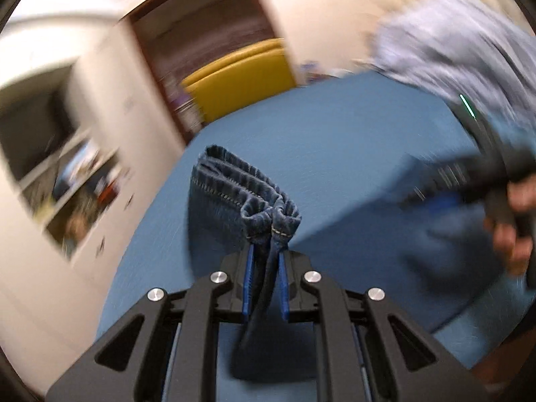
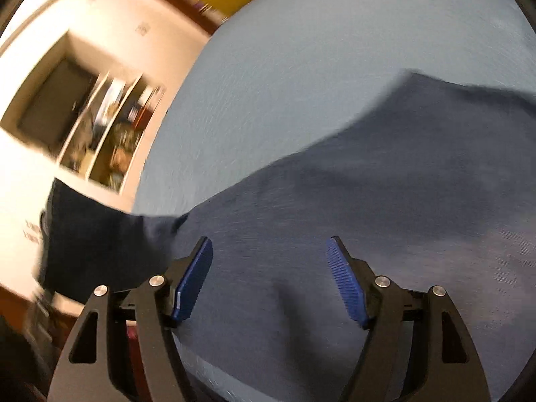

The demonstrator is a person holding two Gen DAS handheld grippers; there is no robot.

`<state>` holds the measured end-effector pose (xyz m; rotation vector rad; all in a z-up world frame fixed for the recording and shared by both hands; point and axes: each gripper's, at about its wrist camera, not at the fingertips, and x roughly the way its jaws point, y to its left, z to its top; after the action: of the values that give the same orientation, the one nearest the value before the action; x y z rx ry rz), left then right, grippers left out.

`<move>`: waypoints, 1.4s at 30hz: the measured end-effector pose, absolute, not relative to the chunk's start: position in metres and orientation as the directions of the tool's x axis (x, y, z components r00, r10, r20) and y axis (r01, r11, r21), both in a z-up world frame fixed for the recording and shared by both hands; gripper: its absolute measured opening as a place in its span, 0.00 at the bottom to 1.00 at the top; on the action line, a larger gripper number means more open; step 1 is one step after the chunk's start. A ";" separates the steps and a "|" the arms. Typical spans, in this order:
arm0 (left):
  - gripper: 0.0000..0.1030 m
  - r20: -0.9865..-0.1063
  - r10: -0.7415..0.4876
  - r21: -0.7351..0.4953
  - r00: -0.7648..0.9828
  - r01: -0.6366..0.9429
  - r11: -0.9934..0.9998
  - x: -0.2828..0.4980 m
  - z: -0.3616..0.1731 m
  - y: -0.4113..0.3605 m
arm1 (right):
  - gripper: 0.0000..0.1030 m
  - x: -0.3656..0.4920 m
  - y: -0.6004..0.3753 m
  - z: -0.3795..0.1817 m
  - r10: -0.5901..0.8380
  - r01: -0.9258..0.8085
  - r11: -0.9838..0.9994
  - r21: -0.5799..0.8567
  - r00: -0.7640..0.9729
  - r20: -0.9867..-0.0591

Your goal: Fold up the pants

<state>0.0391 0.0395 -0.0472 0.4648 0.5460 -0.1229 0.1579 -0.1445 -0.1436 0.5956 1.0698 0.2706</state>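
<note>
1. Counting first: one pair of denim pants (image 1: 231, 197), two grippers, one blue table (image 1: 335, 140), one yellow chair (image 1: 241, 83), one wall shelf (image 1: 77, 194) of blurred clutter.
2. Left gripper (image 1: 265, 258): blue pads pressed together, pinching a bunched hem or waistband edge of the pants; stitched seam visible just above the pads, more denim hanging down between the black arms.
3. Right gripper (image 2: 269, 251): pads spread wide, nothing between them, held over dark blue cloth.
4. Pants: one end lifted in the left gripper's pinch, the rest spread across the table beneath the right gripper; in the right wrist view, reaching as a broad dark sheet (image 2: 335, 234) from lower left to the right edge, one part hanging past the table's left rim.
5. Seen only from the left wrist: the gathered, ribbed fabric edge up close; the right gripper's black body (image 1: 469, 171) from outside, motion-blurred; the person's hand (image 1: 512, 234) around its handle; a pale blue shirt (image 1: 452, 43) at upper right.
6. Seen only from the right wrist: the flat extent of the cloth on the table and the overhanging dark fold at left.
7. Both views heavily motion-blurred toward the edges.
</note>
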 end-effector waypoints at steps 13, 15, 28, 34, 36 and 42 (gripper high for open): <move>0.47 -0.405 0.142 0.761 0.903 0.247 0.600 0.002 -0.216 -0.082 | 0.68 0.128 -0.208 -0.165 0.497 0.139 0.787 0.601 0.435 -0.751; 0.47 -0.437 0.127 0.758 0.890 0.289 0.584 0.010 -0.216 -0.084 | 0.68 0.127 -0.209 -0.166 0.518 0.123 0.780 0.613 0.423 -0.744; 0.17 -0.447 0.021 0.683 0.894 0.326 0.654 0.006 -0.190 -0.079 | 0.68 0.148 -0.185 -0.170 0.639 0.152 0.705 0.693 0.288 -0.713; 0.19 -0.484 -0.009 0.710 0.875 0.399 0.581 0.000 -0.209 -0.084 | 0.69 0.151 -0.175 -0.173 0.760 0.175 0.570 0.803 0.259 -0.596; 0.20 -0.494 -0.007 0.696 0.869 0.401 0.595 -0.001 -0.215 -0.083 | 0.69 0.153 -0.171 -0.176 0.768 0.189 0.562 0.805 0.241 -0.593; 0.14 -0.495 0.005 0.662 0.869 0.374 0.650 -0.002 -0.216 -0.080 | 0.69 0.174 -0.154 -0.193 0.793 0.219 0.544 0.810 0.180 -0.581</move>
<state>-0.0023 -0.0799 -0.2158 0.8442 0.4874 -0.2191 0.1743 -0.1539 -0.1927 0.9612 1.3671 0.5100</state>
